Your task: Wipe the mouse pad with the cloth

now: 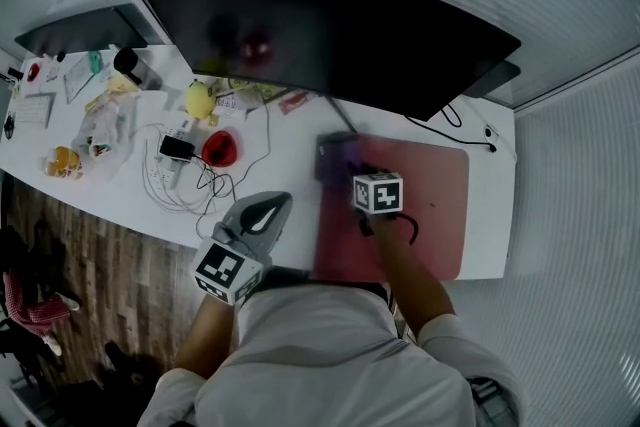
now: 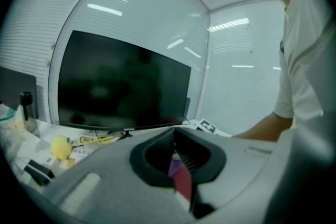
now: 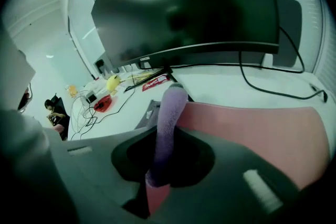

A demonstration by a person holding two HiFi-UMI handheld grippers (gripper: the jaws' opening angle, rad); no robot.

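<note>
Overhead and low views, shared monitor (image 1: pixel 320 35)

Mouse pad (image 1: pixel 430 190) dull red. Cloth (image 3: pixel 169 113) purple (fuzzy nap). Tabletop (image 1: pixel 285 165) white. Monitor (image 1: pixel 330 25) black. Left hand-held gripper (image 1: pixel 270 205) grey, cube markers black-on-white squares. Round object (image 1: pixel 200 100) yellow. Floor (image 1: pixel 90 255) brown wood-grain.

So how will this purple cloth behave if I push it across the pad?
Probably floppy: the cloth curves limply out of the right gripper, jaws shut on it. It looks fuzzy, so likely light and grippy, not slippery. Pushed across the mouse pad, it may bunch or fold.
</note>
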